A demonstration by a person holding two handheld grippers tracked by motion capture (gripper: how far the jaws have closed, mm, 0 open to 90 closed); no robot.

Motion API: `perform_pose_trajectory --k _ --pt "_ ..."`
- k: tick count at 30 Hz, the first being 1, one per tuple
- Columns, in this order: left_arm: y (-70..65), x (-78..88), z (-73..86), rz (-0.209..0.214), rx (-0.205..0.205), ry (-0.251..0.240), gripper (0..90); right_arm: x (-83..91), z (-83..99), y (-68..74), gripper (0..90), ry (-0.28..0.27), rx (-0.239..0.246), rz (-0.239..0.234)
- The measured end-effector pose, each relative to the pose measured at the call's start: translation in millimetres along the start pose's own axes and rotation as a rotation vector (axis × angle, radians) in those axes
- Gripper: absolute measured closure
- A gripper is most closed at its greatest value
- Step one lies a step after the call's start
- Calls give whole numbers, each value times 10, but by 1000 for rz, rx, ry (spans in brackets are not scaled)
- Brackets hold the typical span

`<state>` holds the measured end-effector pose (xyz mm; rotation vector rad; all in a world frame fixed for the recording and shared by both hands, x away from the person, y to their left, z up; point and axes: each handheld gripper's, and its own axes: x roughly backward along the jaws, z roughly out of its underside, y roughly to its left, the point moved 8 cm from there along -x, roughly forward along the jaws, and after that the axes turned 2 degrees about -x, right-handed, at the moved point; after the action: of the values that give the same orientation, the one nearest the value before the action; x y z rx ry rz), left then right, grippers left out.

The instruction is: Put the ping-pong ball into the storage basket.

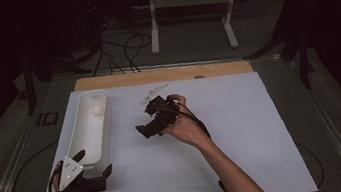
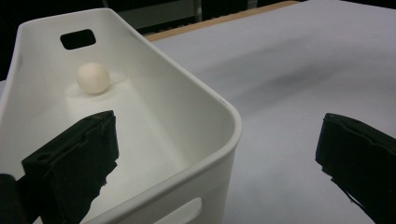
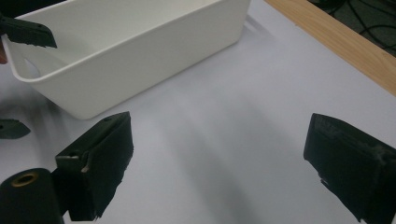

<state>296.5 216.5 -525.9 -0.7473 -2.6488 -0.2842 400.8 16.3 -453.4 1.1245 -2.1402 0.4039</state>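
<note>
Left gripper [image 1: 94, 163] wide open around the near corner of the white bin [image 1: 84, 133] holding a small ball [image 1: 97, 111], right gripper [image 1: 138, 122] open above the table [image 1: 244, 131], empty.

Left gripper [image 1: 94, 163] and right gripper [image 1: 145, 121] (jaws spread) empty.

The room is dark; only the white table sheet [image 1: 244, 131] catches dim overhead light. Soft grey shadows streak across it in both gripper views. The white bin [image 2: 187, 116] glows evenly, without glare. The near black jaws look soft-edged; the high view is grainy.
</note>
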Motion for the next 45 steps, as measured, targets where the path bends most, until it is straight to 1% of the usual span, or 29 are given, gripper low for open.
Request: perform_pose_trajectory --k 7,12,16,20,23,29,33,41,44,45 --pt "-5 2 0 1 1 0 0 97 127 -84 78 -6 -21 14" --pt "-4 0 0 0 0 0 0 180 189 -153 78 -28 -25 26" --pt "-3 -1 0 0 -1 -1 0 243 237 -198 78 -48 -38 35" --pt "-2 -2 0 -1 -1 -1 0 295 319 -241 78 -52 -51 42" --pt "-1 -2 0 -1 -1 0 0 330 394 -278 78 -62 -64 45" --pt "3 -4 0 -3 0 0 0 392 589 -361 78 -82 -114 43" --pt "6 -6 -1 -5 3 -1 0 442 723 -425 78 -96 -134 48" --pt "17 -13 -4 -6 13 -4 0 583 988 -553 78 -132 -201 65" --pt "25 -15 -5 -7 18 -4 0 661 1043 -592 78 -145 -196 90" --pt "25 -15 -5 -7 18 -4 0 661 1043 -592 78 -145 -196 90"
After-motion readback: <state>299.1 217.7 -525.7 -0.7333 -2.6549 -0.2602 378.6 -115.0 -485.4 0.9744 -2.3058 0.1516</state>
